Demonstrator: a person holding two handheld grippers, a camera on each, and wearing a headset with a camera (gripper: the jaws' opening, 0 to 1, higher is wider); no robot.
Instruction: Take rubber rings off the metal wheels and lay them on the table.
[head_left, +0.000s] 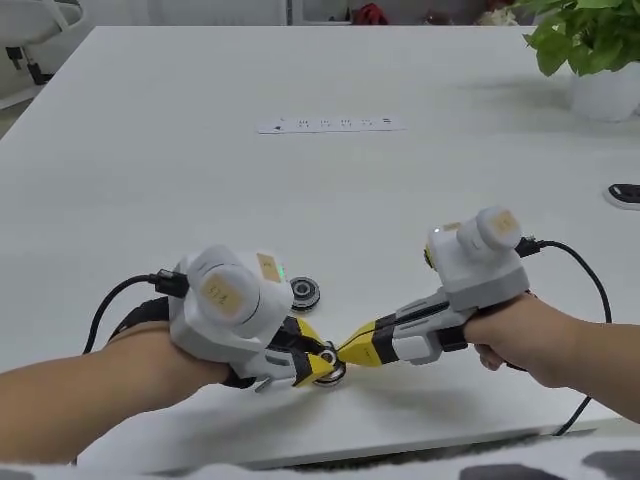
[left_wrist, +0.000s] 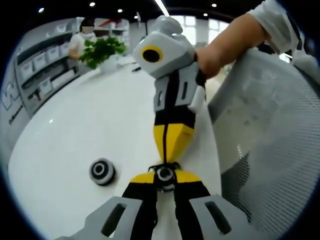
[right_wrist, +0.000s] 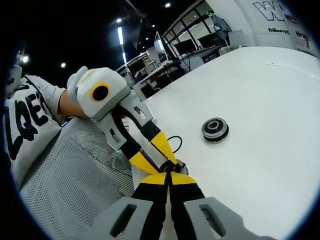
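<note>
The left gripper (head_left: 320, 365) clamps a metal wheel (left_wrist: 164, 174) near the table's (head_left: 330, 200) front edge, with the hub face turned back along its jaws. The right gripper (head_left: 347, 354) meets the wheel's rim, jaws pressed together. A second wheel (head_left: 305, 292) lies flat nearby, axle up.

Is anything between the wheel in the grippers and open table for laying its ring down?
Nothing visible. The left gripper holds the wheel, the right gripper meets it tip-first, and bare table lies just beyond; a second wheel sits aside.
</note>
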